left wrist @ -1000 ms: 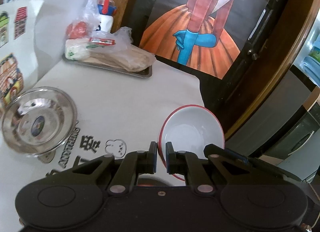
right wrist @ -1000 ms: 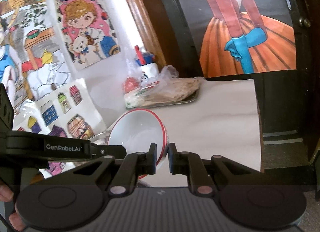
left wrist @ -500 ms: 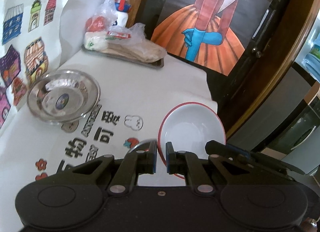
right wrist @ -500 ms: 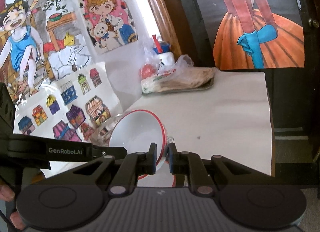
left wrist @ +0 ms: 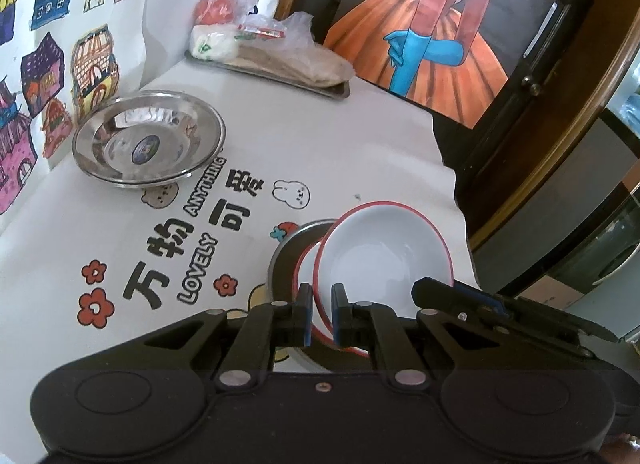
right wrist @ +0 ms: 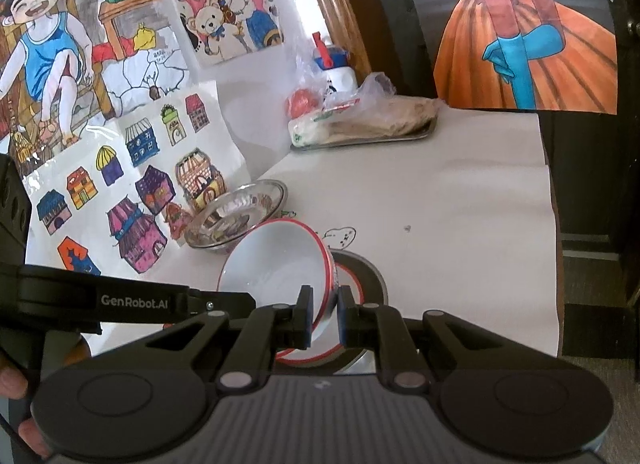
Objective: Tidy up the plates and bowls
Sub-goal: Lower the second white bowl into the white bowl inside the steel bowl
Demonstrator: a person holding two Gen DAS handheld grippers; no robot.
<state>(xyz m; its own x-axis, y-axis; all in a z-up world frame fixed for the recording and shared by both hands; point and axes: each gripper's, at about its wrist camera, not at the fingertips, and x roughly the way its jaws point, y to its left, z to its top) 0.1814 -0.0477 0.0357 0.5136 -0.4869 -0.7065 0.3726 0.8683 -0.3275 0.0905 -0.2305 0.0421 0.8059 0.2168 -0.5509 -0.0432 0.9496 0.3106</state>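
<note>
left gripper (left wrist: 321, 314): fingers clenched on rim of tilted red-rimmed white bowl (left wrist: 380, 256) | right gripper (right wrist: 323, 318): fingers clenched on rim of another red-rimmed white bowl (right wrist: 276, 268), tilted | both bowls above a dark round plate (right wrist: 366, 272) holding 1 more red-rimmed dish | steel bowl (left wrist: 148, 137) sits apart on the printed surface (left wrist: 320, 143) | food tray (left wrist: 280, 67) at the far edge

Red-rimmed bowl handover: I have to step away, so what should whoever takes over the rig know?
Left hand-held gripper and right hand-held gripper: both shut on the red-rimmed bowl, on opposite sides of its rim.
The bowl hangs tilted over a second red-rimmed dish in a steel plate.
A steel bowl stands apart by the wall.
Left: probably seat the bowl, release, then gather the steel bowl.
</note>
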